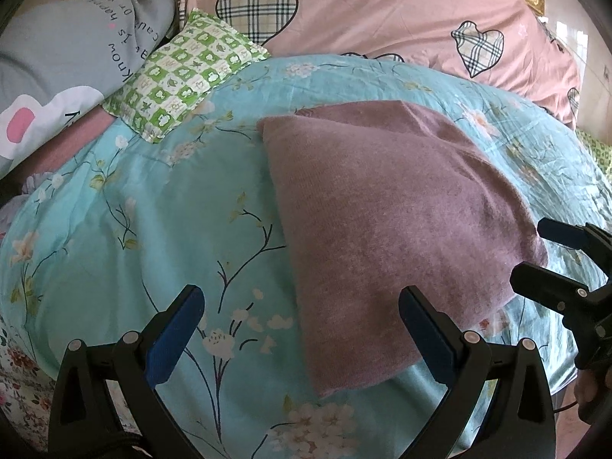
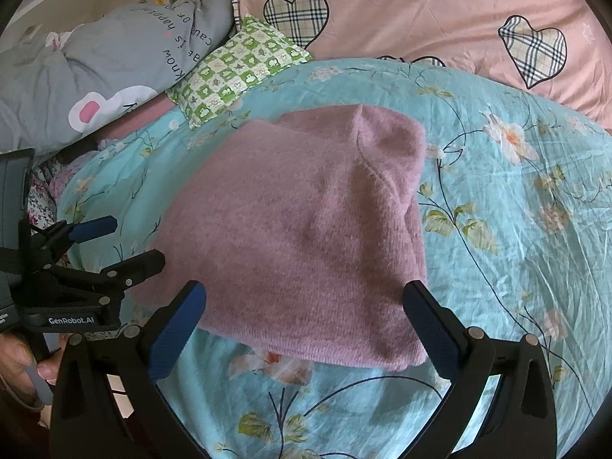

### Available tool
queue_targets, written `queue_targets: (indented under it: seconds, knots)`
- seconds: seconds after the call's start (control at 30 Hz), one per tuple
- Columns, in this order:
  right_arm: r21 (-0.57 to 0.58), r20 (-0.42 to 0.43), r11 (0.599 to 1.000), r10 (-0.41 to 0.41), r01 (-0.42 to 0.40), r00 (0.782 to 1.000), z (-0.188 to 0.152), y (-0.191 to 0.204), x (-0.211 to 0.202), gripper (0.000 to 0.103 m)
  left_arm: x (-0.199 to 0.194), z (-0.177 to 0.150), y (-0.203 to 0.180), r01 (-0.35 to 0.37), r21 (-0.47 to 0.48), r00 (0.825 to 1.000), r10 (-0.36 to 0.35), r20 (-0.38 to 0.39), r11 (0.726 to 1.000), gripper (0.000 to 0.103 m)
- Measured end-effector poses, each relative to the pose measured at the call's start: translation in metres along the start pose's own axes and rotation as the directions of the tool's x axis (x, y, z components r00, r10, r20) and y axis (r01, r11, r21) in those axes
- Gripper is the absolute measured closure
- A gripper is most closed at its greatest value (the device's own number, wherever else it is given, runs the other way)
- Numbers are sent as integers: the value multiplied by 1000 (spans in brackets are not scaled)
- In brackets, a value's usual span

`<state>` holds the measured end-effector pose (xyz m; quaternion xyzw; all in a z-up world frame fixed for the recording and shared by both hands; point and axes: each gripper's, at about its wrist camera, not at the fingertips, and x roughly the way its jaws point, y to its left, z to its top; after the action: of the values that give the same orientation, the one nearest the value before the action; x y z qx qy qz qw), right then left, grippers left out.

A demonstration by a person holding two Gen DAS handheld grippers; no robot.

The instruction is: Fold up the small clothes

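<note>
Right wrist view: mauve knit garment (image 2: 302,237) lies folded into a compact block at centre on the teal floral quilt (image 2: 516,229). Right gripper (image 2: 304,321) and left gripper (image 1: 302,325) both spread, holding nothing, near its 6 o'clock edge. Folding looks nearly done; perhaps a final tidy.

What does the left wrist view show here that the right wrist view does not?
Only the left wrist view shows the left hand-held gripper from behind, open, with the garment's left edge between its fingers. Only the right wrist view shows the "GenRobot.AI" label, a hand gripping that tool, and the right hand-held gripper open around the garment's near edge. Both show the folded mauve knit garment, teal floral quilt, green checked pillow and pink heart-print bedding.
</note>
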<state>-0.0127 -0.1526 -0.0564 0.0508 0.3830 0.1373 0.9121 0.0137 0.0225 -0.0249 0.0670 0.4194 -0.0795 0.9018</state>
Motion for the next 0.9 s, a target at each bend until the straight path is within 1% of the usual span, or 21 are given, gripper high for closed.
queue_targets:
  seconds: [0.43, 0.9]
  knots:
    - [0, -1, 1000, 6, -6, 1000, 4, -1, 0, 1, 1, 0, -5, 0, 7, 1000, 0, -5, 1000, 1]
    - [1, -5, 1000, 5, -5, 1000, 4, -3, 2, 1, 4, 0, 0, 7, 0, 1000, -7, -9, 1000, 1]
